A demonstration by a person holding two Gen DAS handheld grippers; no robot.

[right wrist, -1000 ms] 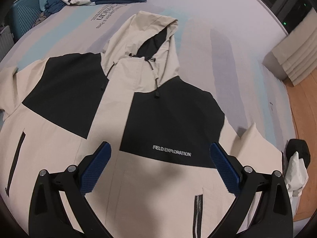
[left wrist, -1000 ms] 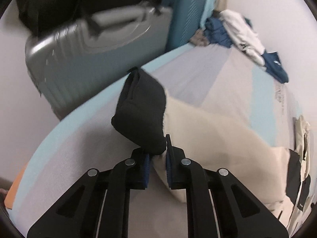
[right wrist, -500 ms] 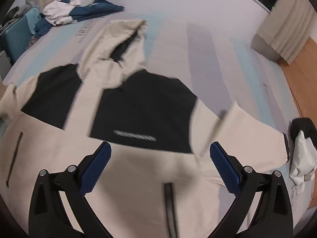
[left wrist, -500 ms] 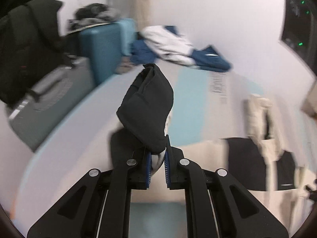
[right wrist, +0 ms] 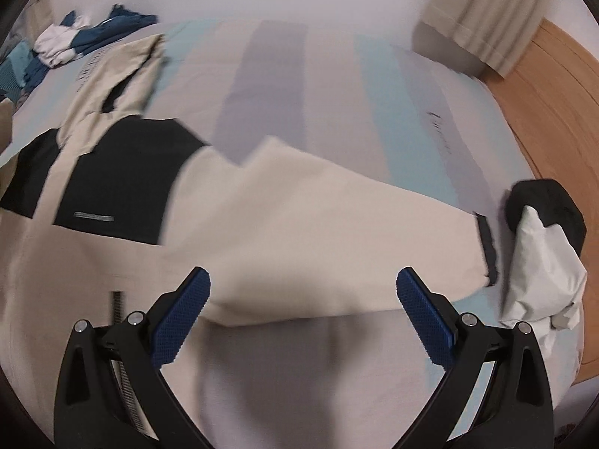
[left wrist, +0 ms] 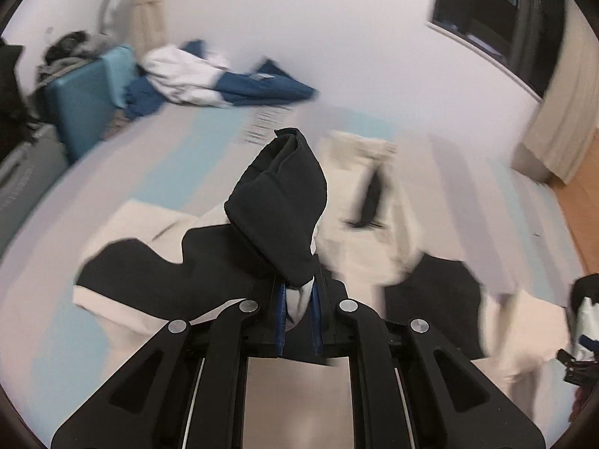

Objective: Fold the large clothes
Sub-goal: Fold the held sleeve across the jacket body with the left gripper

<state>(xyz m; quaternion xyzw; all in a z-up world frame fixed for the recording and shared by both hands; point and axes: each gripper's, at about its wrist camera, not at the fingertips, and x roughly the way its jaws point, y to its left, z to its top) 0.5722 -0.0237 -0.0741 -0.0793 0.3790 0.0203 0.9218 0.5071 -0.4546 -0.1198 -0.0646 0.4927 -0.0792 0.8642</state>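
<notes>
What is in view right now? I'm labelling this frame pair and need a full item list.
jacket: one, beige with black panels, spread on the bed
sleeve cuff: one, black, lifted above the jacket, in the left gripper
far sleeve: one, beige, lying flat toward the bed's edge
clothes pile: one, blue and white, far end of the bed
black and white bundle: one, at the bed's edge beyond the far sleeve
bed sheet: one, pale blue, lilac and cream stripes
suitcases: teal one, grey one beside it, left of the bed
curtain: beige, by the wood floor
window: dark, on the wall
left gripper: black, blue pads, shut on the sleeve cuff
right gripper: black, blue pads, open above the jacket
</notes>
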